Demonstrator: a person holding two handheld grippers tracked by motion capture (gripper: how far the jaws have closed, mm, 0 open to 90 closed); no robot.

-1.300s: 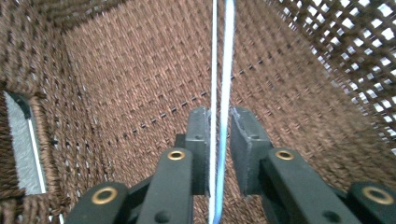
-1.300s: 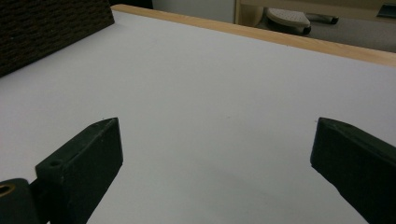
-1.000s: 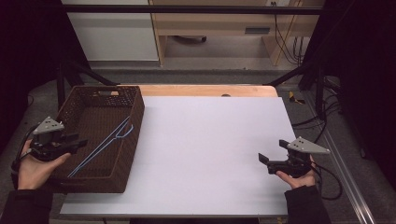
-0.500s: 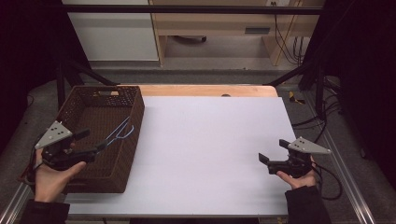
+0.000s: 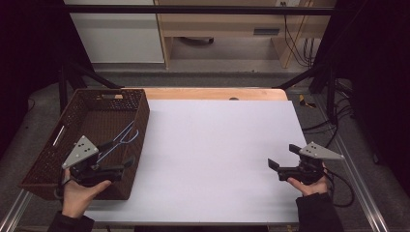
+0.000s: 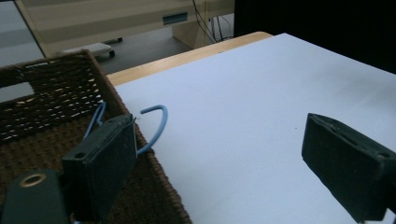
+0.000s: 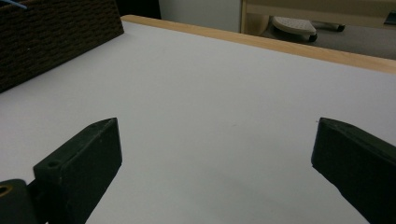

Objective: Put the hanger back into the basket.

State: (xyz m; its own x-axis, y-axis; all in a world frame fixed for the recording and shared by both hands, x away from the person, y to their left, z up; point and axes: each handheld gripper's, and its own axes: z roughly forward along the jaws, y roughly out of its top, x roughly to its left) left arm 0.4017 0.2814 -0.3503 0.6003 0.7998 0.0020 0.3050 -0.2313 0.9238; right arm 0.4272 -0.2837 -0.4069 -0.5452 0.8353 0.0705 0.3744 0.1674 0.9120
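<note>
1. The left tool (image 5: 113,166), jaws wide, hangs over the brown basket's (image 5: 46,154) near right rim.
2. Blue-handled tongs (image 5: 118,141), probably, lie inside.
3. The right tool (image 5: 280,166), also wide, hovers beside the white tabletop's (image 5: 212,154) right edge.

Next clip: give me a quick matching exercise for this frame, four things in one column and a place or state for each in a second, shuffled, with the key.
Things:
1. wicker basket
2. blue-handled tongs
3. left hand-held gripper
4. right hand-held gripper

Places or states:
A. open, above the bare white table on the person's right
B. lying inside the basket
C. open, at the basket's near right wall
D. standing at the table's left end

Pairs: 1-D, 2-B, 3-C, 4-A
</note>
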